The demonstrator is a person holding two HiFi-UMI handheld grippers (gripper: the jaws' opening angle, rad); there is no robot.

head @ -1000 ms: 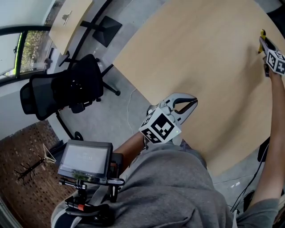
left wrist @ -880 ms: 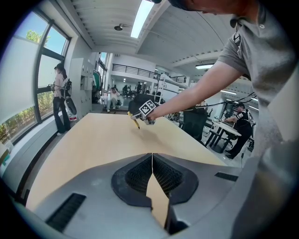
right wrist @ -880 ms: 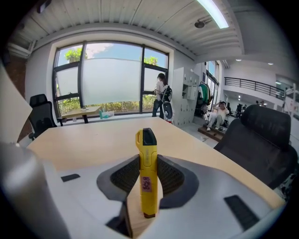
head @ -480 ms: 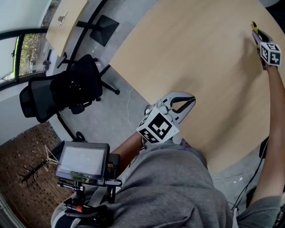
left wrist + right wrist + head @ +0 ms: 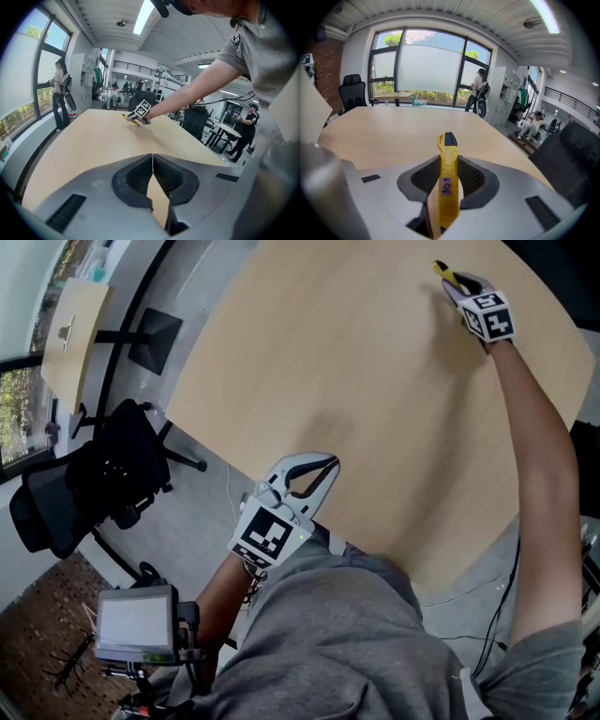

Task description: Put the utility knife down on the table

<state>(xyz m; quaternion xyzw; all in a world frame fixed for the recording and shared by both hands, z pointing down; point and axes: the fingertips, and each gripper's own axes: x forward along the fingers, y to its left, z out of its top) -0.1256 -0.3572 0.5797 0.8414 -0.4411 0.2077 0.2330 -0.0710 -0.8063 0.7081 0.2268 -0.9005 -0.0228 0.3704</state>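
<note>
Right tongs clamp the utility knife lengthwise, upper right of head view, low over the table — looks ready for set-down. Left tongs closed, empty — idle at lower centre.

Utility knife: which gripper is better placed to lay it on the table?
Right. The right gripper is shut on the yellow utility knife, far out over the table. The left gripper is shut, empty, near the table's close edge.
</note>
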